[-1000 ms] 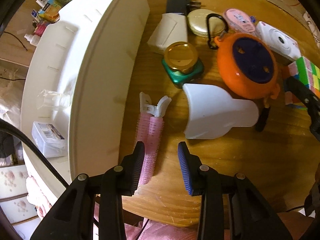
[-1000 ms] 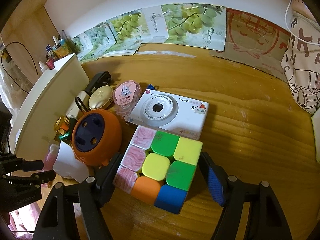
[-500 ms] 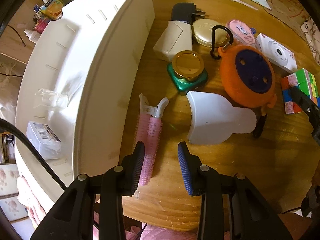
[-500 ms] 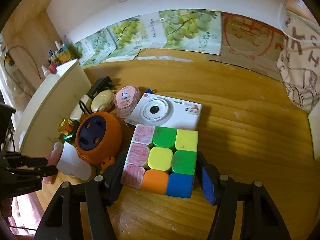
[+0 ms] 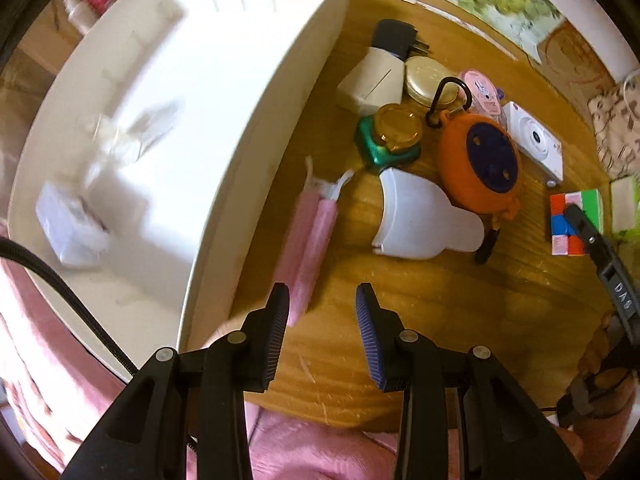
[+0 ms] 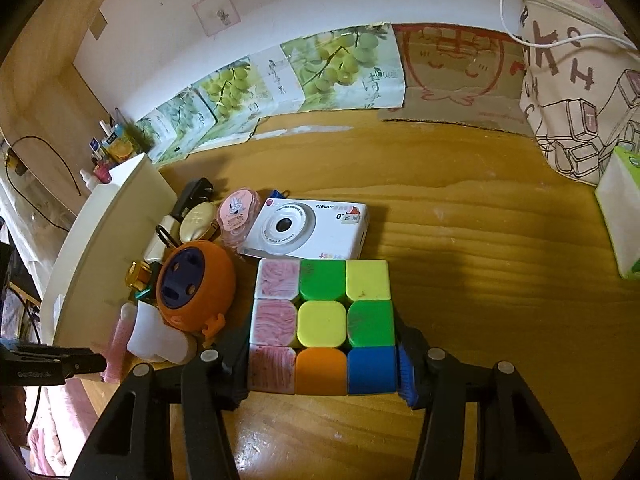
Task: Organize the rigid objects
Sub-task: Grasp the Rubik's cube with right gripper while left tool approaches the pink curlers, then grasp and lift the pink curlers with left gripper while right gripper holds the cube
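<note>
My right gripper point(image 6: 322, 364) is shut on a colourful puzzle cube point(image 6: 322, 324), its fingers pressed against both sides; the cube also shows in the left wrist view point(image 5: 576, 216). My left gripper point(image 5: 322, 320) is open and empty above the table's front edge, just short of a pink hair-roller clip point(image 5: 310, 240). Beyond it lie a white scoop-shaped piece point(image 5: 420, 220), an orange round reel point(image 5: 478, 160), a green jar with a gold lid point(image 5: 394, 138) and a white toy camera point(image 6: 308, 228).
A large white bin point(image 5: 160, 120) stands at the left with a small box point(image 5: 68, 224) inside. A charger point(image 5: 394, 36), a beige case point(image 5: 374, 80), a gold compact point(image 5: 430, 78) and a pink disc point(image 6: 236, 210) sit behind. A tissue box point(image 6: 620, 208) stands far right.
My right gripper has closed in on the cube, its fingers now touching both sides. My left gripper has pulled back and up, staying open.
</note>
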The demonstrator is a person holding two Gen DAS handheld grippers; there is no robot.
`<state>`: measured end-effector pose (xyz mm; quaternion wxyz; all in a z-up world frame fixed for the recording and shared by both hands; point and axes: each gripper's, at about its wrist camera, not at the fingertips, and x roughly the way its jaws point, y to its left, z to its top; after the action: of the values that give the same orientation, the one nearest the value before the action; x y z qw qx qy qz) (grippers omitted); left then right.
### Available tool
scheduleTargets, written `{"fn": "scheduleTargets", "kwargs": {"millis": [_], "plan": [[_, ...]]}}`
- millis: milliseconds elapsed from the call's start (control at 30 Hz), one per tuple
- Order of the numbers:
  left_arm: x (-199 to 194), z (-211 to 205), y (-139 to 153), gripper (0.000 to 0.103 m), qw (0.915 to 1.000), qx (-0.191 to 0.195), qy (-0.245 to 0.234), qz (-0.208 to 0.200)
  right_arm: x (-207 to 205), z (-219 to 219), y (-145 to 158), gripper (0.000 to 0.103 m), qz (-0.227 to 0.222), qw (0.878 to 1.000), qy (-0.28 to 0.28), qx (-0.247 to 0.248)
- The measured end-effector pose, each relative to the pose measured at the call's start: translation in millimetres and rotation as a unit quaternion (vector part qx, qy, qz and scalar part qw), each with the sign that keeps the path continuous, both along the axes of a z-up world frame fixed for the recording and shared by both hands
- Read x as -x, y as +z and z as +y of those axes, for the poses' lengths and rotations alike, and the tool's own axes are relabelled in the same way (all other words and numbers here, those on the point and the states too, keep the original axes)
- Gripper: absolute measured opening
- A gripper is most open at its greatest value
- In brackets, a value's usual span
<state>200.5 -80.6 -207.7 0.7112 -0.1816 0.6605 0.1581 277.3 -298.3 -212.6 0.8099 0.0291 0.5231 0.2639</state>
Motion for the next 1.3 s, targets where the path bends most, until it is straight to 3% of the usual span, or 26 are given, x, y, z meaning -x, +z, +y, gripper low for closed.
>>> {"fn": "scheduleTargets", "kwargs": {"millis": [167,400,600,867,1133,1300], "plan": [[22,7,-8,0.038,0.9995,0.013,0.028,-0.007,6,-2,6,0.056,-0.005,1.0,0.0,-0.01],[38,-4,-10,0.038,0.9996,-0.017,0.017,-0.018,14,-5,14,0.056,-0.011,1.0,0.003,-0.016],[57,-2,-13,0.039,0.9984,0.008,0.04,-0.039,20,-6,17,0.056,-0.015,1.0,0.006,-0.009],[87,12,4,0.039,0.9921,0.025,0.056,-0.109,21,-7,16,0.056,-0.009,1.0,0.008,-0.006],[111,18,0,0.04,0.9883,-0.015,0.049,-0.144,22,-3,17,0.056,-0.01,1.0,0.018,0.011],[113,17,-3,0.05,0.986,-0.055,0.039,-0.152,23,-2,17,0.056,-0.012,1.0,0.019,0.013]]}}
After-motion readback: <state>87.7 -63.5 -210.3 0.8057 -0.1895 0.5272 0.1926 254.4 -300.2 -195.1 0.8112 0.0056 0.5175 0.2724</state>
